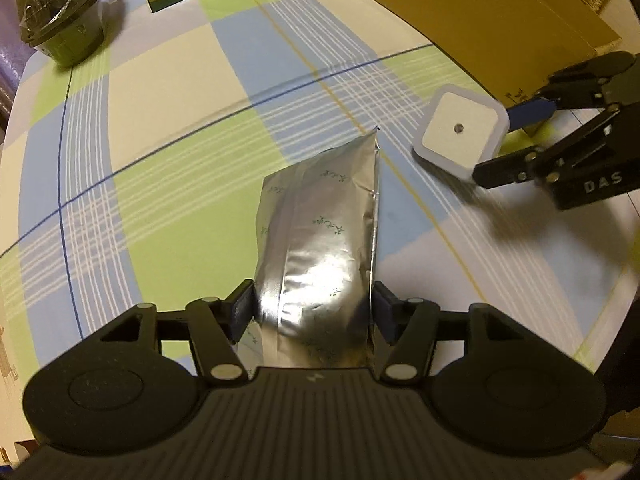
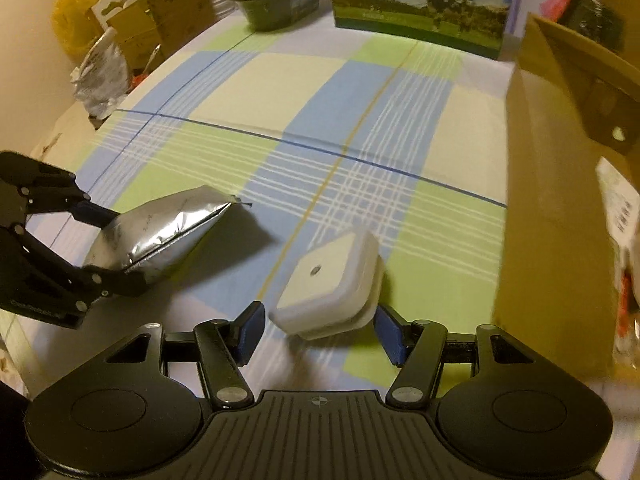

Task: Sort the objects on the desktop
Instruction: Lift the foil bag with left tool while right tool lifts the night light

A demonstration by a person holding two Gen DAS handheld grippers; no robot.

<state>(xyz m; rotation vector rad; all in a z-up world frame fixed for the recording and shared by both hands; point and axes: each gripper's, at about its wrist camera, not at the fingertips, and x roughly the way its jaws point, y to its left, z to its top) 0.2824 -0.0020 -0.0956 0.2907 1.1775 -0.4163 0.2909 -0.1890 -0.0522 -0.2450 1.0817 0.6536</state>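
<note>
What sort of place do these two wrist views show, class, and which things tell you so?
Probably a home room, used partly for storage. A checked cloth covers the work surface, a milk carton box stands at its far end, and stacked cardboard boxes and a yellow bag crowd the wall beyond.

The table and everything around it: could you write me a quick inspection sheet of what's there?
Surface: checked tablecloth, blue, green and cream.
Job's things: foil pouch; white square device; open cardboard box.
Clutter: wrapped dark bowl; milk carton box.
Grippers: left gripper shut on the foil pouch; right gripper open around the white square device.
Cables: nothing seen.
Surroundings: stacked boxes, yellow bag.
</note>
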